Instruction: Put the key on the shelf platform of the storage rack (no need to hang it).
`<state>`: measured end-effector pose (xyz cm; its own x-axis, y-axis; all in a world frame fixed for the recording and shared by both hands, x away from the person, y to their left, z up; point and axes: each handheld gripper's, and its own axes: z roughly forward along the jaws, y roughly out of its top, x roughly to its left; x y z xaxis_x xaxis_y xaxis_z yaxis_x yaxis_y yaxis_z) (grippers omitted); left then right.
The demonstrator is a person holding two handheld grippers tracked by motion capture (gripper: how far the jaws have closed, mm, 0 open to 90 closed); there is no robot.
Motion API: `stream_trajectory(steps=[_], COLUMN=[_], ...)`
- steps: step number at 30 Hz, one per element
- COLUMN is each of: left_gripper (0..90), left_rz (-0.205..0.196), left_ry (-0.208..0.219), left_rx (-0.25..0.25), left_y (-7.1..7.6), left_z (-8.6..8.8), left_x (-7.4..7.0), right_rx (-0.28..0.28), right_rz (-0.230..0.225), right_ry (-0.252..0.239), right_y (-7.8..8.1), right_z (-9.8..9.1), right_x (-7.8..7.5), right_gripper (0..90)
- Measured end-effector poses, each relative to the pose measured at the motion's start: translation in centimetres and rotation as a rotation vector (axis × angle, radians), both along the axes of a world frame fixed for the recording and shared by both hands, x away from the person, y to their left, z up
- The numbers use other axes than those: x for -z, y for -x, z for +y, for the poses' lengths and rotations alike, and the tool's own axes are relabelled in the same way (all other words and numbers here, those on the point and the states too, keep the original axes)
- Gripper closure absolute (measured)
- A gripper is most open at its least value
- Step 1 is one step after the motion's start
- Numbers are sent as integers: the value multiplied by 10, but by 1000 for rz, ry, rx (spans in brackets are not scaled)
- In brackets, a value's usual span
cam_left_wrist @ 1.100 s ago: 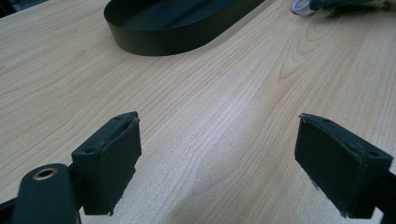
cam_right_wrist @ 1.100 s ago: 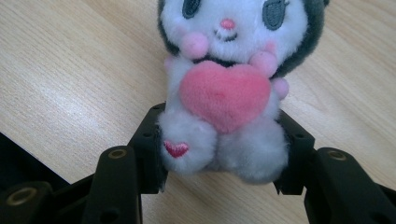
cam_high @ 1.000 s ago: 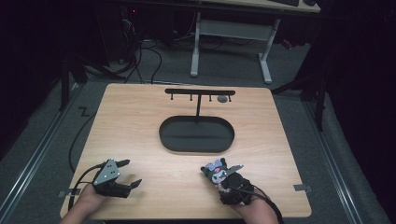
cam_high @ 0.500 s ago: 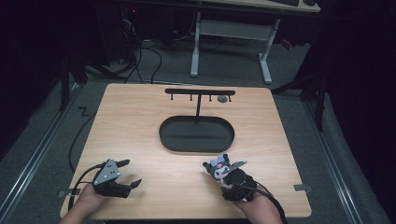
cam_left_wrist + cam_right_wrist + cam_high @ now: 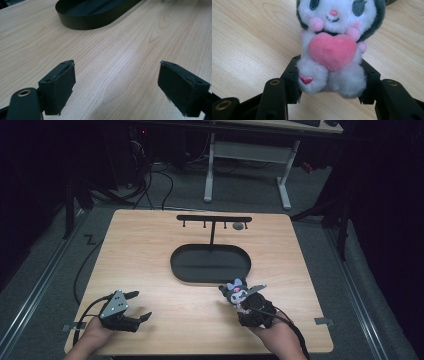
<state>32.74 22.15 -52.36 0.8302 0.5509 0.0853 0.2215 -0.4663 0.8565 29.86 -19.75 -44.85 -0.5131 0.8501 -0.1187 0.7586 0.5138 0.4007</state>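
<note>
Plush toy (image 5: 333, 47) upright, facing camera, legs clamped in right tool (image 5: 329, 82).

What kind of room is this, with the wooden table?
Probably a lab or recording workspace: a light wooden table in a dark room, loose black cables on grey floor, and a white-legged desk behind.

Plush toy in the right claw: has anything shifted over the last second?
Barely. The right claw stays shut on the plush toy near the table's front edge, drifting only slightly. The left claw stays open with nothing between its jaws, and the black oval tray and hook stand haven't moved.
</note>
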Motion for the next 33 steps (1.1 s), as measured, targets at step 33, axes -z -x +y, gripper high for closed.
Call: stream_trajectory(steps=[33], left_gripper=[155], left_rz=[-1], left_ry=[-1], left_rx=[2], left_y=[0], left_z=[0], left_x=[0], right_rx=[32], right_rz=[-37], right_ry=[-17], right_y=[-54], right_z=[20], right_x=[-13], right_gripper=[477])
